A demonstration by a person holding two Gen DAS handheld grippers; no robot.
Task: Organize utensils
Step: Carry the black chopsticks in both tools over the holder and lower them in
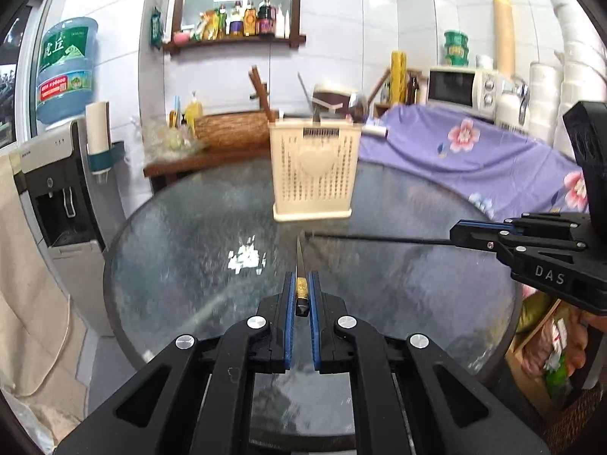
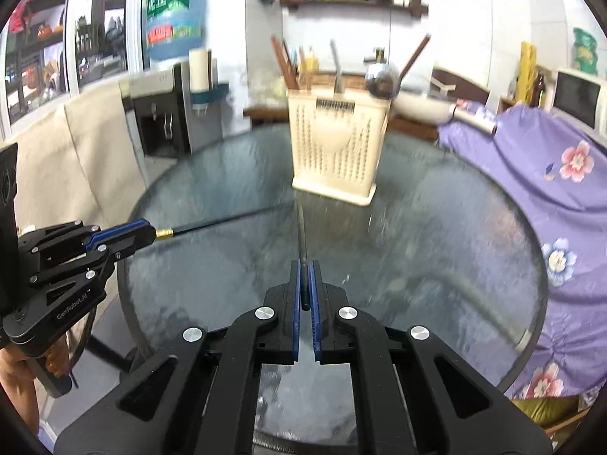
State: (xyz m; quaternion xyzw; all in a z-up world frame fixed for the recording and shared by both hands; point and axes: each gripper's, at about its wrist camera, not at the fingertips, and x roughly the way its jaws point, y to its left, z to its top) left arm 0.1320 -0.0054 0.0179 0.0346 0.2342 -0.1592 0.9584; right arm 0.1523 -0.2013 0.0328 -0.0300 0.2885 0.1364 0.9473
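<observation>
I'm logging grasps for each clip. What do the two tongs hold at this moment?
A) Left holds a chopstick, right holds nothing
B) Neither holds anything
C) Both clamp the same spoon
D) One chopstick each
D: the left tongs are shut on a gold-banded chopstick, and the right tongs are shut on a dark chopstick, both pointing toward the cream utensil holder.

Likely a home kitchen: microwave [image 1: 461, 89], water dispenser [image 1: 57, 185], condiment shelf [image 1: 235, 26].
</observation>
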